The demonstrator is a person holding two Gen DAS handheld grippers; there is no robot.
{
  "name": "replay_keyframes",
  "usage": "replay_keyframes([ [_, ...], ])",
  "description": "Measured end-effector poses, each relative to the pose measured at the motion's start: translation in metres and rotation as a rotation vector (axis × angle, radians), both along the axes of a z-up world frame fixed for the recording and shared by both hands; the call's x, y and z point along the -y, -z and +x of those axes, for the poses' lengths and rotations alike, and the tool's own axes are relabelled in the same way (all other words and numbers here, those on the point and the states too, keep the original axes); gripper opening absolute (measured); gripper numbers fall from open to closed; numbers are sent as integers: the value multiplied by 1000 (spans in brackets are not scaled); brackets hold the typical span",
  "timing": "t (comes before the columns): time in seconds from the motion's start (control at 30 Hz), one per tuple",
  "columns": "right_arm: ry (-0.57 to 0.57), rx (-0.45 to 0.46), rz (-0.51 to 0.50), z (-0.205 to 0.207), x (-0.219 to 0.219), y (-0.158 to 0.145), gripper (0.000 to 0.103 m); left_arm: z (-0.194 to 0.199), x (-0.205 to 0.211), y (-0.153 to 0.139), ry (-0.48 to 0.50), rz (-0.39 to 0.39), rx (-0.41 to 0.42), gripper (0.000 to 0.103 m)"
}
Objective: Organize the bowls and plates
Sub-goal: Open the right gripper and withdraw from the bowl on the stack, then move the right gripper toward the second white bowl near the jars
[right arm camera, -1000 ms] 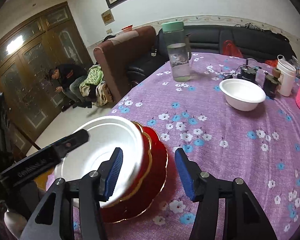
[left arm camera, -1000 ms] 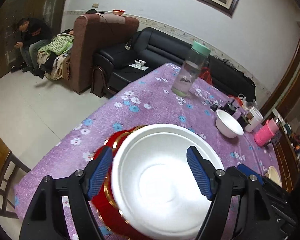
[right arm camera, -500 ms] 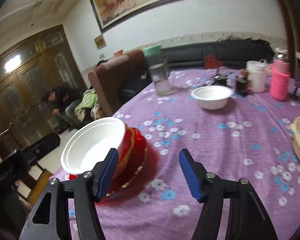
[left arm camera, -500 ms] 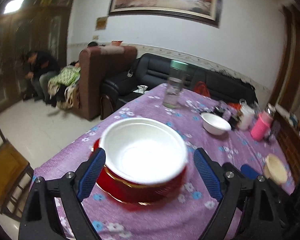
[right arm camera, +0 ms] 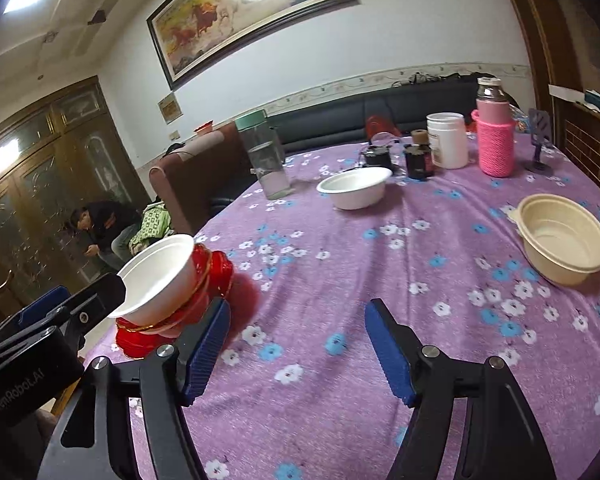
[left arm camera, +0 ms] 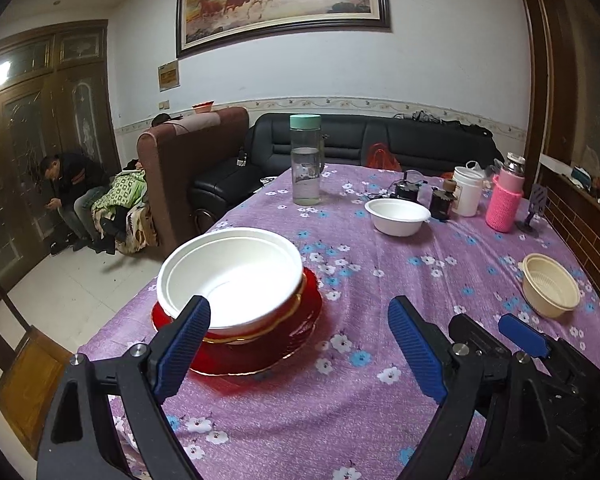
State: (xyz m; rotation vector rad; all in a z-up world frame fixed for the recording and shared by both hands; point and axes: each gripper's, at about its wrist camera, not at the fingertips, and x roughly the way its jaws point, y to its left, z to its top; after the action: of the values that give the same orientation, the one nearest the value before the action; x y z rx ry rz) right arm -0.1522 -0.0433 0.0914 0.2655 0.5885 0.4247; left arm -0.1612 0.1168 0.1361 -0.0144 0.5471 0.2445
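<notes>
Both jaws stand apart, empty: my left gripper (left arm camera: 298, 344) and right gripper (right arm camera: 298, 350). Nearest, a smooth white bowl (left arm camera: 230, 276) sits stacked on glossy red gold-rimmed plates (left arm camera: 296, 320) on the floral tablecloth (left arm camera: 380, 280). Only the right view shows the cream bowl (right arm camera: 562, 238) interior clearly.

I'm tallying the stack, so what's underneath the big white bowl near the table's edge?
The white bowl sits in a red gold-rimmed dish, which rests on a wider red plate. Whether more pieces lie between them is hidden by the bowl.
</notes>
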Motion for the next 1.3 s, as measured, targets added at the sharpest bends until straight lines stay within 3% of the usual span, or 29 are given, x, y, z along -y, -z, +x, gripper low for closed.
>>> replay_keyframes([
  [1.3, 27, -119, 1, 14, 4, 24, 76, 27, 4, 31, 20, 6, -132, 90],
])
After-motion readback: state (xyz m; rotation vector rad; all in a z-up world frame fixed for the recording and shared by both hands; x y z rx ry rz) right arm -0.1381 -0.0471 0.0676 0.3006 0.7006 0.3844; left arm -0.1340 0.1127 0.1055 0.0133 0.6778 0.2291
